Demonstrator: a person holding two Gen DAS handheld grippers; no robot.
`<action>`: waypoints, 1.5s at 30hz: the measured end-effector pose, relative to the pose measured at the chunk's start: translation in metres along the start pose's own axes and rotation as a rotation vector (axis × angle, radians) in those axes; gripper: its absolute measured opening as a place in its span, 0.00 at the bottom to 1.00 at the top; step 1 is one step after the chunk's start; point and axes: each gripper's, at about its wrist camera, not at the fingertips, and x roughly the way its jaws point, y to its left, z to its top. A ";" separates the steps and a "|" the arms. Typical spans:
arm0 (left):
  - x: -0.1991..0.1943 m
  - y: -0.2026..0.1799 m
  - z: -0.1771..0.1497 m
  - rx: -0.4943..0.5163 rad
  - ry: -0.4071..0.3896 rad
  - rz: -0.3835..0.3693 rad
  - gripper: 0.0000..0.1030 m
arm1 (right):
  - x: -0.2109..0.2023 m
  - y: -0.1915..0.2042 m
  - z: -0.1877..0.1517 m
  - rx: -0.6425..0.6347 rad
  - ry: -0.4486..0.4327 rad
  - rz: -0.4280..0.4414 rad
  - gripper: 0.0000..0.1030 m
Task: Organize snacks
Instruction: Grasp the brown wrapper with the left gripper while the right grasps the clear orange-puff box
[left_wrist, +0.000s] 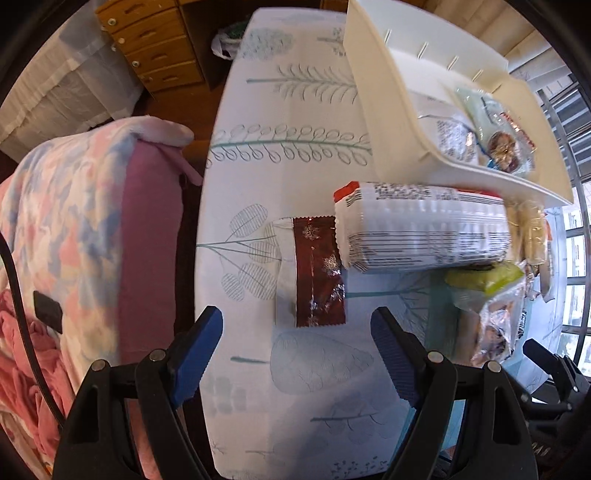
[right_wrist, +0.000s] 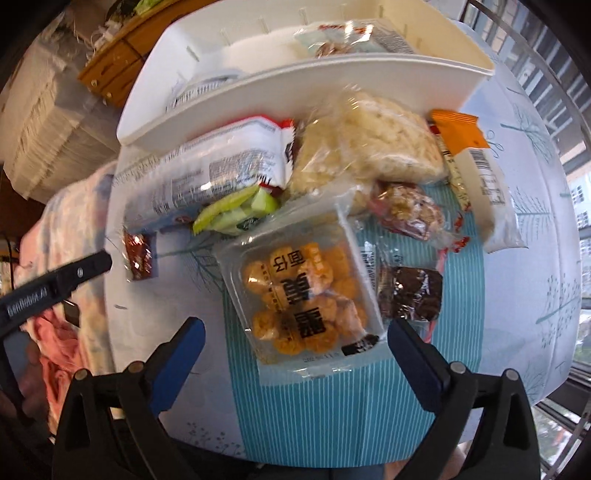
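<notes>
With both jaws apart and empty, the right gripper (right_wrist: 295, 354) sits squarely over the clear pack of golden puffs (right_wrist: 295, 291), its long axis running away from the jaws; the left gripper (left_wrist: 295, 350) faces the dark red wrapper (left_wrist: 317, 273)

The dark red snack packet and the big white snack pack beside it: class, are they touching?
Touching. The left wrist view shows the white snack pack's crimped end lying over the dark red packet's upper corner, with no tablecloth visible between them.

Snacks on the table (right_wrist: 524, 236), seen past the right gripper (right_wrist: 295, 354)

The jaws are held wide apart above the clear pack (right_wrist: 299, 295) of orange puffs, not touching it. A white bin (right_wrist: 295, 92) is set at the table's far edge, with other packets heaped between.
</notes>
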 end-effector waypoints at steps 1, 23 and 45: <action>0.004 0.001 0.002 0.002 0.007 -0.004 0.79 | 0.002 0.002 0.000 -0.013 0.000 -0.019 0.97; 0.057 0.002 0.031 0.020 0.061 -0.036 0.63 | 0.053 0.026 0.016 -0.146 0.035 -0.206 0.83; 0.050 0.030 0.016 -0.010 0.034 -0.166 0.34 | 0.034 0.018 0.020 -0.001 0.091 -0.212 0.75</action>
